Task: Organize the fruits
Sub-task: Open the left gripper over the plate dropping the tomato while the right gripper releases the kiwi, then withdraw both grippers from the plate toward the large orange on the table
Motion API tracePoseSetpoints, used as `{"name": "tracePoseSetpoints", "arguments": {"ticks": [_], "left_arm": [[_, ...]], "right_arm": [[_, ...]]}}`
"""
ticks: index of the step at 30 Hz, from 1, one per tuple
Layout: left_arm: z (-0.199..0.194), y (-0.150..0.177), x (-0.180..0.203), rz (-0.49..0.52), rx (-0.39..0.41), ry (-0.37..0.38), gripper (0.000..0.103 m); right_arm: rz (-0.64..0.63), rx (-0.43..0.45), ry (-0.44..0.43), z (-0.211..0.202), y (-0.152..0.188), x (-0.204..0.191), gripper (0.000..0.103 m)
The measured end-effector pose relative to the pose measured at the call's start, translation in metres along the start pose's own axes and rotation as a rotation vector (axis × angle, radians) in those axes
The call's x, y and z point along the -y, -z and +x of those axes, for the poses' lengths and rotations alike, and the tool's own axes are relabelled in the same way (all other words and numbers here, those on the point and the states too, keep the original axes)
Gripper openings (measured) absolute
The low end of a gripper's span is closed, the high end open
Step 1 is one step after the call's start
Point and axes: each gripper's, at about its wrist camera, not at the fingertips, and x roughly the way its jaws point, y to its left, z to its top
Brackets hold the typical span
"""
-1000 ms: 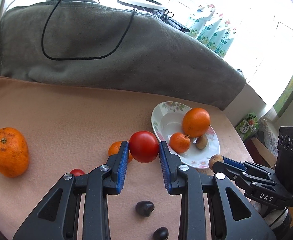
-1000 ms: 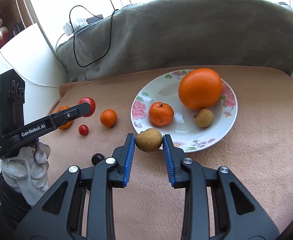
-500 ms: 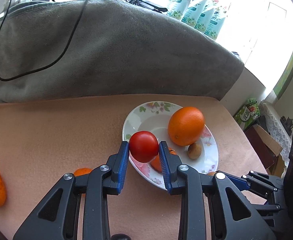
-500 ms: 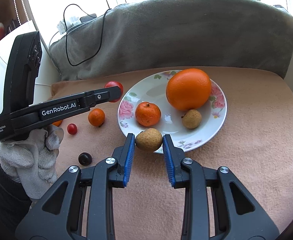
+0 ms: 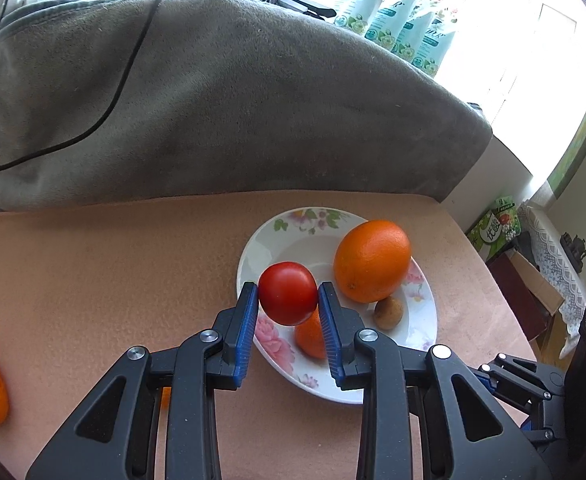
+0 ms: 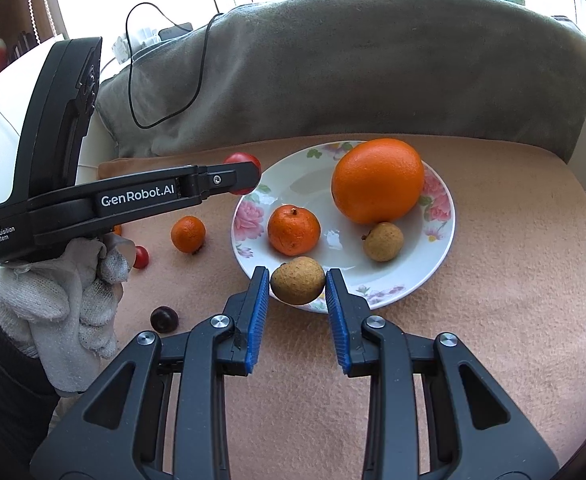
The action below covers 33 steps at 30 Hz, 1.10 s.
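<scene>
Partly hiding the small mandarin (image 5: 309,334) on the plate (image 5: 345,390), the left gripper (image 5: 288,300) is clamped on a tomato (image 5: 287,293) over the plate's near-left rim, while the right gripper (image 6: 298,286) clamps a brownish fruit (image 6: 298,285) at its near edge.

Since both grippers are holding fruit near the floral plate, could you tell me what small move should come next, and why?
Probably lower the left gripper a little and release the round red tomato. It hangs over the white floral plate, whose near-left part looks bare. The right gripper, holding the small tan fruit, waits at the rim.
</scene>
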Motion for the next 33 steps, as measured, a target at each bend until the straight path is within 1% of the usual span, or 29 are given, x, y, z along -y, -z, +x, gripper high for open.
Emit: {"name": "tracePoseSetpoints", "arguments": {"ticks": [2,3,4,5,6,7,8,9,11,13,15,18,20,21,27,33], "left_arm": [[0.001,-0.001,0.001,0.0,-0.003,0.001,0.029],[0.001,-0.001,0.001,0.001,-0.003,-0.001,0.031],[0.0,-0.001,0.001,0.002,0.0,0.0,0.034],[-0.001,-0.001,0.002,0.0,0.003,0.002,0.042],[-0.002,-0.002,0.002,-0.002,0.007,0.003,0.048],[-0.003,-0.002,0.002,-0.003,0.011,0.003,0.05],[-0.004,-0.003,0.002,-0.002,0.014,0.002,0.054],[-0.004,-0.004,0.003,-0.001,0.016,-0.001,0.06],[-0.007,-0.004,0.003,-0.003,0.023,-0.003,0.067],[-0.009,-0.005,0.002,-0.007,0.028,-0.004,0.067],[-0.01,-0.005,0.001,-0.012,0.03,-0.013,0.072],[-0.011,-0.005,0.001,-0.011,0.028,-0.026,0.073],[-0.012,-0.005,0.002,-0.006,0.023,-0.038,0.079],[-0.013,-0.004,0.002,-0.003,0.027,-0.046,0.08],[-0.022,-0.003,0.001,-0.002,0.049,-0.077,0.08],[-0.037,0.001,0.002,0.03,0.083,-0.13,0.08]], "right_arm": [[-0.004,0.003,0.0,-0.001,0.0,-0.001,0.031],[-0.006,0.005,0.003,-0.002,0.0,-0.001,0.039],[-0.008,0.008,0.006,-0.002,-0.001,-0.001,0.054],[-0.009,0.015,0.009,-0.004,0.0,-0.002,0.061],[-0.011,0.025,0.011,-0.006,0.0,-0.002,0.064],[-0.012,0.03,0.011,-0.007,-0.001,-0.002,0.064],[-0.011,0.03,0.009,-0.008,-0.001,-0.002,0.064],[-0.009,0.031,0.006,-0.009,-0.001,-0.002,0.064],[-0.008,0.031,0.002,-0.01,-0.001,-0.002,0.065],[-0.005,0.037,0.003,-0.011,0.0,-0.001,0.078],[0.005,0.049,0.006,-0.013,0.0,-0.001,0.086],[0.018,0.052,0.0,-0.014,0.0,0.0,0.087],[0.018,0.047,0.006,-0.014,-0.001,-0.001,0.087],[0.015,0.045,0.008,-0.014,-0.002,-0.001,0.087],[0.004,0.039,0.014,-0.015,-0.002,-0.007,0.087],[0.018,0.04,0.014,-0.013,-0.003,-0.008,0.087]]}}
